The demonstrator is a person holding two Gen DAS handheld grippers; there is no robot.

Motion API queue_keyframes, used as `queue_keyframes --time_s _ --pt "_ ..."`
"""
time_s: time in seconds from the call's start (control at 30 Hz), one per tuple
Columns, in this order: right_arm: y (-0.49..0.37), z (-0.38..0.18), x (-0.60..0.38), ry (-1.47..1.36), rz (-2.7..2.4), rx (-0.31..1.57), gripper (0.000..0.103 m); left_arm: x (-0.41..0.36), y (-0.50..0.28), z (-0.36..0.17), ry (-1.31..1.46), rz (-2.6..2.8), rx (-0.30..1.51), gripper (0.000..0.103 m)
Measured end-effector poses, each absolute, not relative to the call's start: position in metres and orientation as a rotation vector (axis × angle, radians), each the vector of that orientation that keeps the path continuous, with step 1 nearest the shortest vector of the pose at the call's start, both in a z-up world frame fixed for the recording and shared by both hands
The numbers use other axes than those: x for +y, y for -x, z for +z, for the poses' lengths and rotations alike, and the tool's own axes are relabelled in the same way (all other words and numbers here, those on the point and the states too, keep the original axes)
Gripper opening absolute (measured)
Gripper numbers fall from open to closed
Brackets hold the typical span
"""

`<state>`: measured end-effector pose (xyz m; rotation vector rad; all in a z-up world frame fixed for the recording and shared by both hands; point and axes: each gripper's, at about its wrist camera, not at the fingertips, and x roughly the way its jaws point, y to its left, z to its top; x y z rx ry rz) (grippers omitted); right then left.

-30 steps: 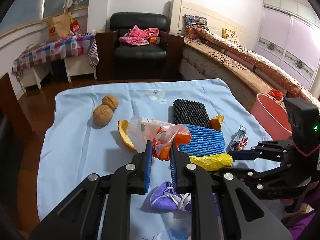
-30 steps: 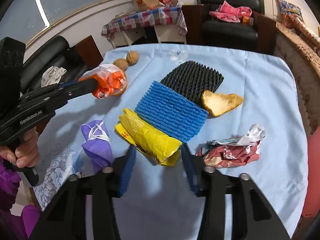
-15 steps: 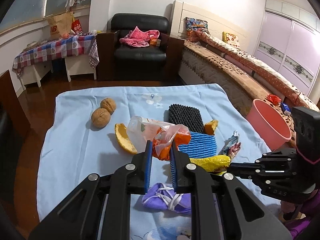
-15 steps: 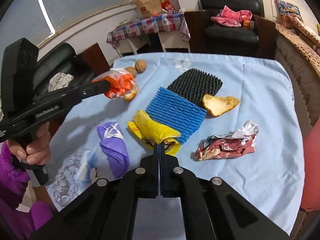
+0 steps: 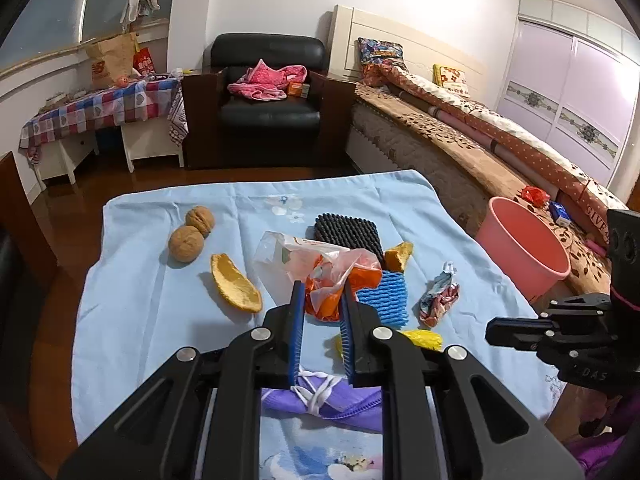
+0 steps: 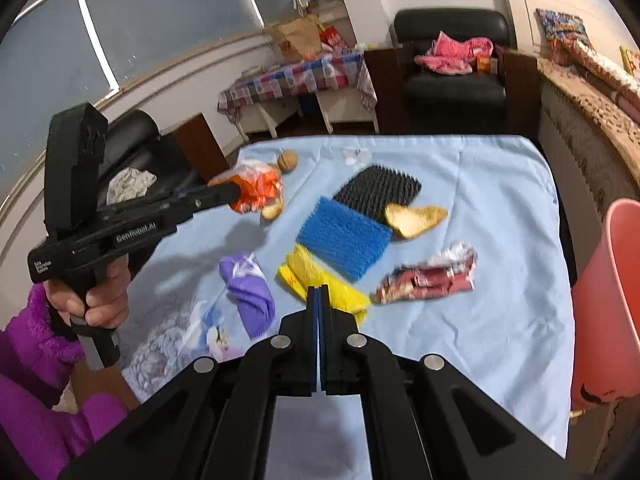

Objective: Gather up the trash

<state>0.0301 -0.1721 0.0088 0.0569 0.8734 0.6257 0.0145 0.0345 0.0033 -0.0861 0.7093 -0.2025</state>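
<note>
While the left gripper (image 5: 321,294) pinches the orange-and-clear plastic bag (image 5: 320,268) mid-frame | right gripper (image 6: 319,294) closed tight, whether holding yellow wrapper (image 6: 320,280) unclear | pink bin (image 5: 524,248) right edge.

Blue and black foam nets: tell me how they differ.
The blue net lies nearer the grippers; the black net lies beyond it. The blue one sits partly on the yellow bag; the black one touches the peel. Both are ribbed rectangles lying flat on the cloth, edges meeting.
</note>
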Motion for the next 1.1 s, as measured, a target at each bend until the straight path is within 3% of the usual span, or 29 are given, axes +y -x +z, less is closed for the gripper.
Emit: queue_keyframes --time_s 0.07,0.1,0.13,0.47,0.53,0.77,1.1 --pt "-0.033 0.005 -0.170 -0.052 0.622 0.894 0.022 0.032 -0.015 0.001 0.091 -0.208 0.716 0.016" --pt "-0.034 0.003 -0.166 -0.045 0.620 0.897 0.040 0.032 -0.015 0.000 0.094 -0.211 0.720 0.016" --pt "-0.034 0.001 -0.164 -0.036 0.621 0.893 0.046 0.031 -0.014 0.000 0.095 -0.214 0.721 0.016" --pt "-0.064 -0.032 -0.127 0.152 0.631 0.952 0.040 0.033 -0.012 -0.001 0.116 -0.210 0.729 0.016" --pt "-0.069 -0.039 -0.125 0.167 0.617 0.978 0.030 0.033 -0.012 -0.001 0.115 -0.212 0.732 0.016" --pt "-0.062 -0.040 -0.135 0.134 0.618 0.964 0.010 0.024 -0.015 0.000 0.106 -0.230 0.732 0.016" --pt "-0.044 -0.003 -0.185 -0.047 0.537 0.869 0.009 -0.008 -0.020 0.015 0.102 -0.285 0.701 0.016"
